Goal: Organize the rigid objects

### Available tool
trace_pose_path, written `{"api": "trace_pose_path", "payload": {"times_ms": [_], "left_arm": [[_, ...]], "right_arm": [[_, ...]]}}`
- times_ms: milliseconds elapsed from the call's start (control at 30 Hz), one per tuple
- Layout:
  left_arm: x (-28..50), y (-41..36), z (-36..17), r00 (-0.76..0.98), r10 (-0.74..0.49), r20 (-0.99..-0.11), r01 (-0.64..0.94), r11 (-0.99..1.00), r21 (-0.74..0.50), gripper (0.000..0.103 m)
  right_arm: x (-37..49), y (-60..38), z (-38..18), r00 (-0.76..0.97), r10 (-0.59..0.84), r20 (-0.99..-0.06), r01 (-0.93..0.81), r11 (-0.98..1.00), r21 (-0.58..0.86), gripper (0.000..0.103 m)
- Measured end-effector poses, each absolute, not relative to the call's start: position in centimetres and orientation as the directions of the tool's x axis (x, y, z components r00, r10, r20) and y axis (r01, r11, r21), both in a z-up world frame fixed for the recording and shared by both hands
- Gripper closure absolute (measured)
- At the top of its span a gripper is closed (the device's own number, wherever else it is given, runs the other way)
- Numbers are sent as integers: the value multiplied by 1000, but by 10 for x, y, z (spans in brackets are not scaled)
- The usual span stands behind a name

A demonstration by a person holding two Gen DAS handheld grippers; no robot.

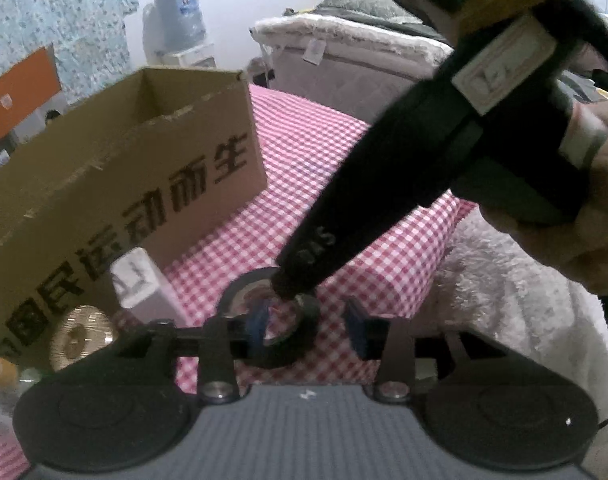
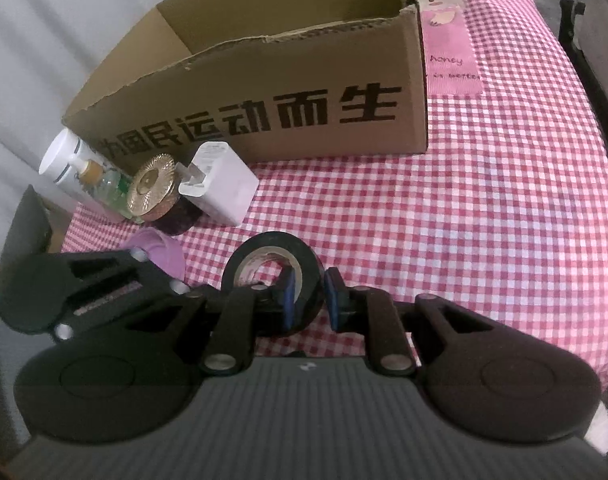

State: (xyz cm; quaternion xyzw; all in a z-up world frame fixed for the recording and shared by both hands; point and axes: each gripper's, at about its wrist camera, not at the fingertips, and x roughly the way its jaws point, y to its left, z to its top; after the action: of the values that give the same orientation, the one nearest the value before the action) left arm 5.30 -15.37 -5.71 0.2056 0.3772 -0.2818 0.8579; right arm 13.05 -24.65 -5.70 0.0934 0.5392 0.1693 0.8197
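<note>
1. We see a black tape roll (image 2: 272, 280) standing on edge on the checked cloth (image 2: 484, 208) of the desk, in front of an open cardboard box (image 2: 263, 120).
2. Our right hand-held gripper (image 2: 308, 300) straddles the roll's wall: one blue pad sits inside the core, the other against the outer face. The pads look pressed on the tape, so it appears gripped.
3. In the left wrist view, the left hand-held gripper (image 1: 310, 328) is partly open. Its left blue pad reaches into the tape roll (image 1: 271, 320), while its right pad stands apart from the roll, touching nothing.
4. In that same view the right hand-held gripper (image 1: 291, 286) comes in from the upper right, its tip on the roll's top edge.
5. Left of the roll, close to the box front, sit a white charger (image 2: 219, 184), a gold-lidded jar (image 2: 153, 188), a small green bottle (image 2: 109, 186) and a white pump bottle (image 2: 63, 164).
6. A pink lid (image 2: 159, 252) lies just beside the roll, on its left.
</note>
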Motion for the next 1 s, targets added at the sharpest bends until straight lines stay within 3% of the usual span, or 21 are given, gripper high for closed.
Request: {"api": "trace_pose_path", "payload": {"times_ms": [133,300,1000], "left_arm": [[54,-143,-54,575,-302,-760,610,777,153,41],[65,-144,-62,548,-263,-794,589,796,143,41],[65,-159,-67,578,-224,-785,595,773,218,44]], "right_arm": [[129,-247,-54,365,390,-845,-188,920,344,85],[132,-240,-54,358,374,-856,-211,925,315,78],[129,-241,-60,351,373,-859,-216,925,314,83]]}}
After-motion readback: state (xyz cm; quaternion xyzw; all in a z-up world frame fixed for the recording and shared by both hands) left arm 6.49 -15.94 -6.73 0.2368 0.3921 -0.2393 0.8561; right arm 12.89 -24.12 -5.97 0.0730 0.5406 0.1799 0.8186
